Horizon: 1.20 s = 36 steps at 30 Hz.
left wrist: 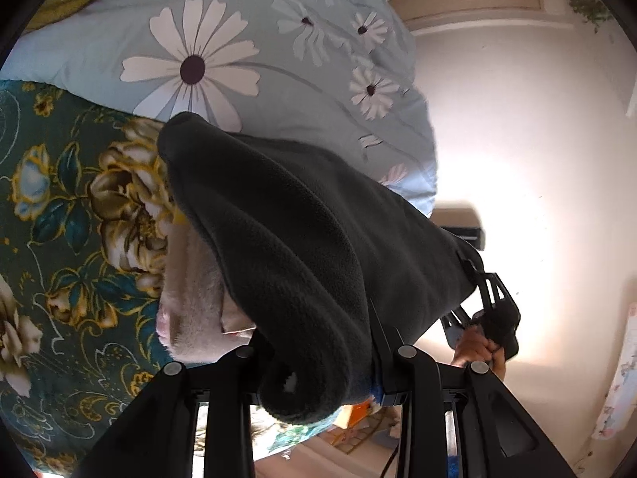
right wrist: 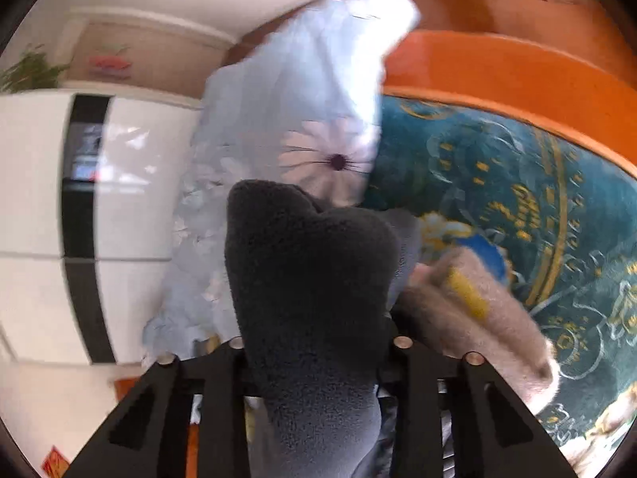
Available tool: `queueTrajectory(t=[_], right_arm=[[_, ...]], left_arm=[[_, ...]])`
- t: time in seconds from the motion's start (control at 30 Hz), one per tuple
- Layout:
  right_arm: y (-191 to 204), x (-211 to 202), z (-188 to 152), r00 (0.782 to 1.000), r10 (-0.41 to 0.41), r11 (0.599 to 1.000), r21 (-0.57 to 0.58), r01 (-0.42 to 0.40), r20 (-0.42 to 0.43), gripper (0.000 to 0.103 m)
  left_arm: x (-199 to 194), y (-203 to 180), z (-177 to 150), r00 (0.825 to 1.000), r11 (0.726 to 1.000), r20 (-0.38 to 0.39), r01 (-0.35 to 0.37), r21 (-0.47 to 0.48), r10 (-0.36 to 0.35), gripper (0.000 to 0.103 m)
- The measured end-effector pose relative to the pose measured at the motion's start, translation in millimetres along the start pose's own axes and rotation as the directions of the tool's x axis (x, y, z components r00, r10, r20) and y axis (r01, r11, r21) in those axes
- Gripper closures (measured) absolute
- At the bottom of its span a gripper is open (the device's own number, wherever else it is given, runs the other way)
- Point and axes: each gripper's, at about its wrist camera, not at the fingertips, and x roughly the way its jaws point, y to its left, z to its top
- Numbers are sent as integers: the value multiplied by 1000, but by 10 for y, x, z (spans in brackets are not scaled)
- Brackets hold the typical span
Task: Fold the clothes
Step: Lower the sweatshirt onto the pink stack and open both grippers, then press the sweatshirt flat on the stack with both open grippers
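Left wrist view: dark fleece (left wrist: 302, 247) clamped in both tongs (left wrist: 318, 362) (right wrist: 314, 358), stretched between them.

Both grippers (left wrist: 318, 358) (right wrist: 314, 350) clamped, a hand (left wrist: 479, 352) beyond.

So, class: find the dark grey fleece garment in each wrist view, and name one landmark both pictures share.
Left wrist view: the dark grey fleece garment fills the centre, stretching from the left gripper to the right gripper at the right.
Right wrist view: centre to bottom, bunched in the right gripper's jaws.
Shared landmark: the pale blue daisy-print quilt.
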Motion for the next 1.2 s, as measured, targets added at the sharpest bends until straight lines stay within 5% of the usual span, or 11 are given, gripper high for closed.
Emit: queueTrajectory(t=[0.1,0.2,0.4,0.47,0.53,0.67,0.83,1.0,1.07,1.2], right_arm=[[162,-319,-142,987,160,986,-55,-160,11,72],[109,-682,-357,946,323,941,-114,-317,35,72],[-1182,-673,-743,979,184,979,73,-190,84,72],[-1667,-535,-844,973,212,943,243,-228,90,70],[-1859,-533,-911,959,250,908,312,-281,135,69],[-1785,-577,-895,965,238,928,266,-259,110,62],[-1672,-737,-854,987,155,968,189,-162,50,51],[-1559,-1066,-827,995,-95,995,21,95,10,44],[-1416,-1172,-808,972,-234,969,-74,235,19,43],[-905,-1275,-819,880,-455,839,-265,476,138,43]], left_arm=[[-152,-51,-93,1000,997,-19,16,69,-15,69],[-127,45,-247,997,995,-66,-22,101,29,69],[324,368,-408,973,986,-172,-137,94,151,65],[389,375,-445,969,984,-183,-148,101,165,63],[424,359,-469,965,978,-185,-165,124,186,62],[346,392,-440,964,982,-195,-166,91,181,55],[60,354,-441,952,967,-187,-221,124,241,45],[-309,206,-347,907,888,-44,-398,232,418,43],[-277,64,-303,894,861,-12,-427,275,447,43],[4,-378,-322,882,796,37,-442,413,470,42]])
